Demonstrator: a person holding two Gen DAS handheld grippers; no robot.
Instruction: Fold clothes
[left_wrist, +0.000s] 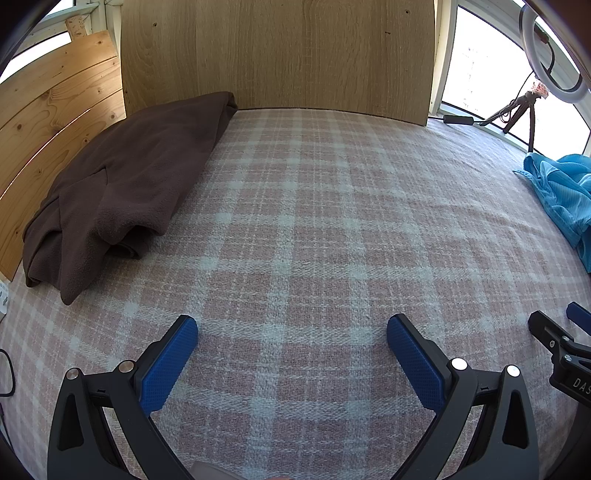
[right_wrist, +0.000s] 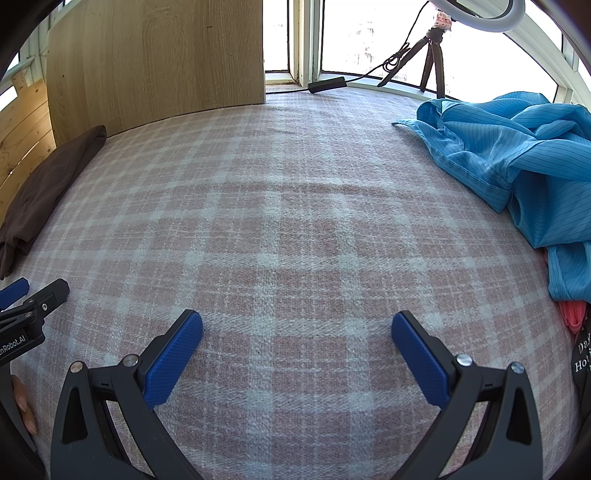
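Note:
A folded brown fleece garment (left_wrist: 122, 184) lies at the left of the pink plaid bed cover (left_wrist: 314, 229), against the wooden boards; its edge shows as the brown garment (right_wrist: 40, 192) in the right wrist view. A crumpled blue striped garment (right_wrist: 517, 162) is heaped at the right, seen as a blue garment (left_wrist: 561, 192) from the left wrist. My left gripper (left_wrist: 291, 328) hovers open over bare plaid cover, nothing between its blue pads. My right gripper (right_wrist: 297, 326) is likewise open over bare cover, with the blue garment off to its right. Each gripper's tip shows at the other view's edge.
An upright oak panel (left_wrist: 277, 55) stands at the far side, with pine boards (left_wrist: 55, 103) at the left. A black tripod (right_wrist: 430, 55) with a ring light and cable stands by the windows. Something pink-red (right_wrist: 574, 314) peeks from under the blue garment.

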